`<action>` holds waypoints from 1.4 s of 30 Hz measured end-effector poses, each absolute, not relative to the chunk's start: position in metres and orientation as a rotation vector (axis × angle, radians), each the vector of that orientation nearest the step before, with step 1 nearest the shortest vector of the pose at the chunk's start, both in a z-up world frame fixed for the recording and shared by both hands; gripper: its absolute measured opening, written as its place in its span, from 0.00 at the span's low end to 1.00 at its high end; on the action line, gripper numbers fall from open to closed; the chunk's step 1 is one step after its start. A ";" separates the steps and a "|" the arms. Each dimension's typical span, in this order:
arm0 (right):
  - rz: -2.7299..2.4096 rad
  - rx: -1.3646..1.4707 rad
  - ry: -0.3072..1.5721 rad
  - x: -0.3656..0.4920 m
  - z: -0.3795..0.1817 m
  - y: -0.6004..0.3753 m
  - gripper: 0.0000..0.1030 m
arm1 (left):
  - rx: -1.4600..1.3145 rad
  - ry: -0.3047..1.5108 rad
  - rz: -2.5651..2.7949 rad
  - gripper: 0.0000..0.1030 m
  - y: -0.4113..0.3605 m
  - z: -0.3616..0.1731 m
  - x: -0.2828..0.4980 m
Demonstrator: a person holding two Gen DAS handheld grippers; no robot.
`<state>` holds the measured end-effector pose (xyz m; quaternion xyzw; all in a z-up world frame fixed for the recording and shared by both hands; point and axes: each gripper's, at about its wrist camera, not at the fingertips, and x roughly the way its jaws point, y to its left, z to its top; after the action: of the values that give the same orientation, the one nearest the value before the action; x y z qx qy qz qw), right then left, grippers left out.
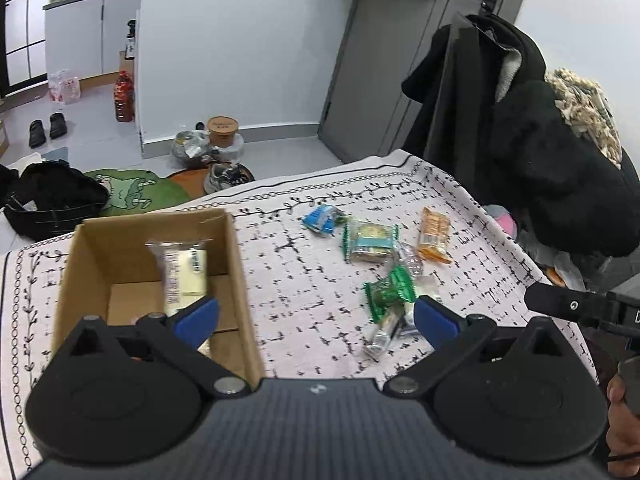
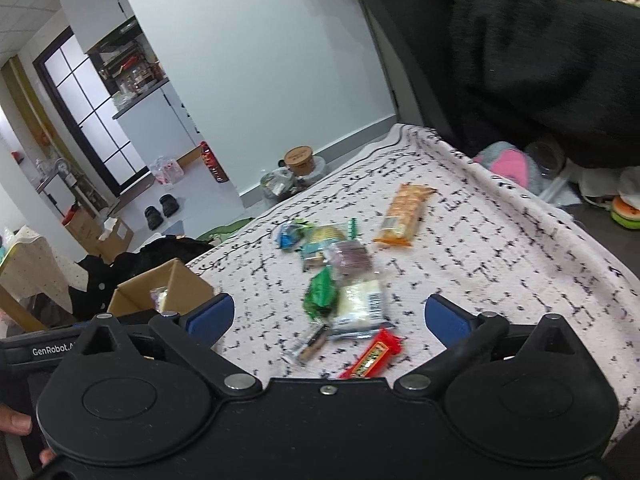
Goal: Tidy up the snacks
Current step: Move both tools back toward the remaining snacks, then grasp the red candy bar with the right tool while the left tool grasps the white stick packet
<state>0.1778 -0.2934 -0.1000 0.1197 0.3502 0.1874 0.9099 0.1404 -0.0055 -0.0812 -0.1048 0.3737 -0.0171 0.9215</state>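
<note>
A cardboard box (image 1: 120,248) stands at the left of the patterned tablecloth (image 1: 288,276), with a clear-wrapped pale snack (image 1: 186,268) inside. My left gripper (image 1: 316,322) hangs open above the box's right wall, nothing between its blue pads. Loose snacks lie to the right: a blue packet (image 1: 320,218), a green-edged cracker pack (image 1: 370,242), an orange bar (image 1: 435,234) and a green wrapper (image 1: 388,290). My right gripper (image 2: 328,318) is open over the snack pile, above a white packet (image 2: 360,308), a green wrapper (image 2: 322,294) and a red bar (image 2: 372,356). The box (image 2: 160,292) shows at its left.
Dark coats (image 1: 520,128) hang over a chair at the table's far right corner. On the floor beyond the table are a black bag (image 1: 52,196), a green mat (image 1: 136,190), shoes (image 1: 228,176) and jars (image 1: 222,132). A person's hand (image 1: 622,420) holds the other gripper at the right.
</note>
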 end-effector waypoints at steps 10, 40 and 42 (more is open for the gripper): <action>0.326 0.250 0.742 0.183 -0.114 -0.329 1.00 | -0.180 0.809 -0.095 1.00 -0.038 -0.090 0.155; 0.309 0.341 0.909 0.213 -0.179 -0.319 0.60 | -0.101 0.903 -0.162 0.69 -0.083 -0.160 0.199; 0.309 0.336 0.911 0.214 -0.182 -0.316 0.59 | -0.110 0.912 -0.165 0.65 -0.083 -0.165 0.203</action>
<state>0.2142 -0.3158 -0.1818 0.1606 0.4361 0.1481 0.8730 0.2025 -0.0826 -0.1647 -0.0528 0.4397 -0.0793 0.8931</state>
